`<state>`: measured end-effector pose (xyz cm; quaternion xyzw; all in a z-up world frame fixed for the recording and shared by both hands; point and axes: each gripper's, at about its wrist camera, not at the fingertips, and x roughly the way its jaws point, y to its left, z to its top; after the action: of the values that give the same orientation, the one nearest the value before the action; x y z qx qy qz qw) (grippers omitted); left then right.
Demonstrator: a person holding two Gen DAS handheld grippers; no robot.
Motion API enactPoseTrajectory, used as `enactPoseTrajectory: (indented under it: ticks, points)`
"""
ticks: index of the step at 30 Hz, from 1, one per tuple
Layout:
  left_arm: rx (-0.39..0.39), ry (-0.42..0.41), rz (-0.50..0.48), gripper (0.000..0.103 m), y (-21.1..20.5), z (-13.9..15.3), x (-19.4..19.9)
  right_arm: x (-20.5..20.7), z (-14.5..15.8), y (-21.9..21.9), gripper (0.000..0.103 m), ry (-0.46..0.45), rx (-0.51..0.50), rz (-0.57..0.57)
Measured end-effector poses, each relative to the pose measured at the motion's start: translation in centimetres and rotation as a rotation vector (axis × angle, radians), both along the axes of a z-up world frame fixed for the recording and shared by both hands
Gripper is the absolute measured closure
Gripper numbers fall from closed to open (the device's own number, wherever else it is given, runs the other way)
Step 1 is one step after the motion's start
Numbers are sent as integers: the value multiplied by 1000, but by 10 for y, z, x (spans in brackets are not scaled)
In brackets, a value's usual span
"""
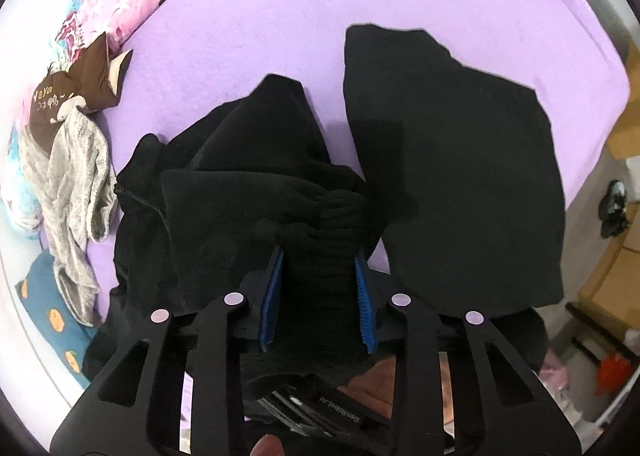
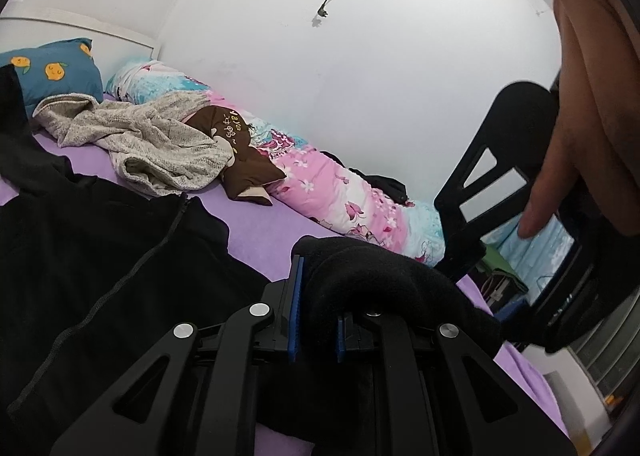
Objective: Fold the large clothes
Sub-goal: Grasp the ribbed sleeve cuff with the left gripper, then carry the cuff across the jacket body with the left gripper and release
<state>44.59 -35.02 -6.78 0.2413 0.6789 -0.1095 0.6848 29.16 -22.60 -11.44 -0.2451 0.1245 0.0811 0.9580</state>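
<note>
Both tools point(image 1: 320, 252) point(image 2: 316, 256) pinch black garment point(image 1: 460, 160).

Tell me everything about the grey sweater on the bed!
The grey sweater looks like soft, speckled knit. It lies crumpled and unfolded on the purple sheet, near the wall. One end lies by the blue pillow, and a brown cloth sits against its other side. No gripper touches it.
</note>
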Motion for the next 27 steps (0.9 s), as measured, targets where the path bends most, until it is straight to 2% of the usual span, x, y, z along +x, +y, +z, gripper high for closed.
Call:
enactPoseTrajectory:
  ticks: [6, 8, 12, 13, 16, 19, 20, 22, 27]
  points:
    - [-121, -41, 63, 81, 35, 28, 8, 1, -5, 5, 89, 7, -28, 21]
    - [-148, -53, 84, 82, 51, 36, 8, -1, -5, 7, 78, -2, -21, 30]
    - [-221, -82, 158, 84, 100, 56, 6, -5, -7, 13, 74, -5, -10, 58]
    - [-233, -88, 171, 85, 109, 59, 5, -5, -8, 16, 70, -7, -18, 60]
    - [-276, -108, 215, 89, 144, 69, 2, -11, -11, 23, 47, -25, -17, 90]
    - [-310, -129, 267, 91, 180, 75, -1, -13, -14, 29, 42, -9, 2, 120]
    - [-318, -135, 278, 91, 189, 76, -3, -14, -15, 31, 33, -9, -1, 122]
    - [-350, -145, 309, 92, 213, 78, -5, -17, -21, 36, 21, -34, -26, 127]
    - [-396, -188, 381, 92, 266, 77, -14, -17, -31, 44, 15, -50, -74, 116]
